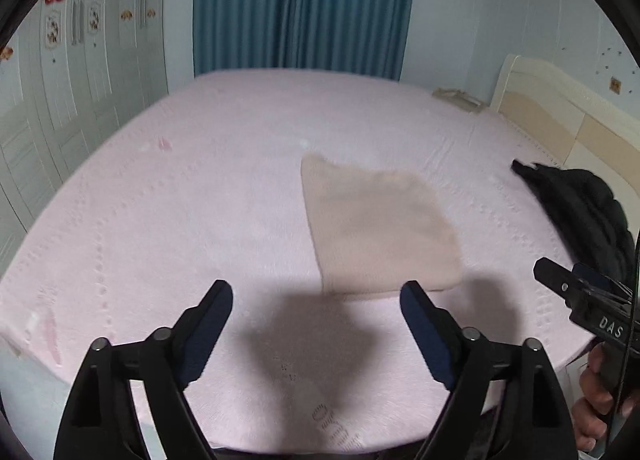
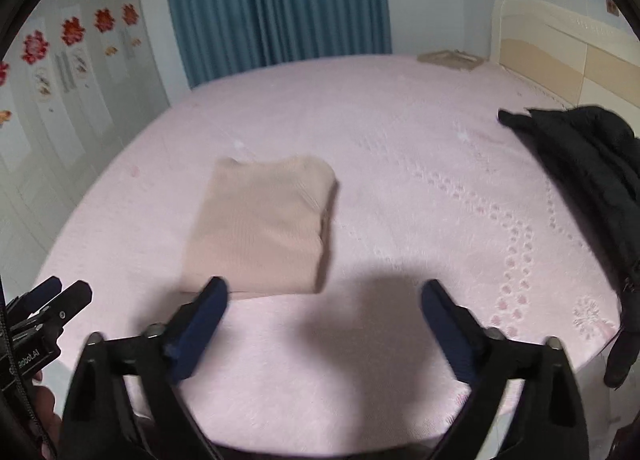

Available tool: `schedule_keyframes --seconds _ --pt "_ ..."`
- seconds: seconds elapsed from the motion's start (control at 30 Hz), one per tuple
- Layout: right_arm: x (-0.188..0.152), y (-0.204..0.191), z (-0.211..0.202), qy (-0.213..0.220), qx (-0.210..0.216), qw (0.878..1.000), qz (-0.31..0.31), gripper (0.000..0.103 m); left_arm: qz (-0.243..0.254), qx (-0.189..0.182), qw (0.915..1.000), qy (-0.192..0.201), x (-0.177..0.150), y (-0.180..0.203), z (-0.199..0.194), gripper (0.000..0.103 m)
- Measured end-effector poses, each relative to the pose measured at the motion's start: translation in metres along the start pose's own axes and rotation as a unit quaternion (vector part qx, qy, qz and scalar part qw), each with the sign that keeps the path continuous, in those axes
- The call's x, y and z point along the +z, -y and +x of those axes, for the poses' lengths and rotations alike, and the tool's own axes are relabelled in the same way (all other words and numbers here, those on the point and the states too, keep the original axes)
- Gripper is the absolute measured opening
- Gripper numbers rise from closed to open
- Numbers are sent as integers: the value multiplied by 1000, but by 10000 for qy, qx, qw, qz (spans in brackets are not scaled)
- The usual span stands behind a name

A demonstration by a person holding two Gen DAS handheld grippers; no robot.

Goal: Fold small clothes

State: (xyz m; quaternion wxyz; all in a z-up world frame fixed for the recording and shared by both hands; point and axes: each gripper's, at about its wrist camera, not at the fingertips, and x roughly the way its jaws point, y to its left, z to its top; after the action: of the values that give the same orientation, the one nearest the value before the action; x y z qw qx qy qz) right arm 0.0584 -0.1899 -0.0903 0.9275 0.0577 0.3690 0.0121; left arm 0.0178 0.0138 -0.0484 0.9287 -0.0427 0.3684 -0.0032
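- Left gripper (image 1: 316, 294): jaws wide apart, nothing between them, hovering over bare bed (image 1: 180, 219); navy pads, black plastic arms.
- Ahead and just right of the left jaws: beige garment (image 1: 376, 227), lying flat on the bed as a neat rounded rectangle, seemingly folded already; soft, faintly ribbed knit, stacked layers showing at its right edge in the right wrist view.
- Risk there: pinching only the top layer and lifting, which would likely peel the fold open; knit that soft probably sags and slides off a shallow grip.
- Risk too: catching the pink sheet along with the garment, since the plush cover looks loose and grabby; embossed dotted pattern, fuzzy nap.
- Right gripper (image 2: 324, 292): jaws likewise spread, empty; garment ahead and left of them, near edge just past the left pad.
- Far right of the right jaws: black jacket (image 2: 592, 163), crumpled heap, puffy and matte, well apart from the garment; possibly next to fold, though too bulky to count as small.
- Risk: bulk or zip snagging a pad on approach.
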Motion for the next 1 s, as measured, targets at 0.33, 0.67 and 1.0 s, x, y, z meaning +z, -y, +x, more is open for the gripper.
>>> schedule_keyframes --seconds 0.33,0.67,1.0 --pt "6 -13 -78 295 -99 9994 -148 103 124 172 9990 393 12 13 -80 92" --pt "-2 -15 -93 285 -143 9991 -277 103 74 175 9987 479 9 14 -92 92" --pt "-5 -15 -96 339 -179 9989 -254 103 52 238 9985 494 9 14 -95 92"
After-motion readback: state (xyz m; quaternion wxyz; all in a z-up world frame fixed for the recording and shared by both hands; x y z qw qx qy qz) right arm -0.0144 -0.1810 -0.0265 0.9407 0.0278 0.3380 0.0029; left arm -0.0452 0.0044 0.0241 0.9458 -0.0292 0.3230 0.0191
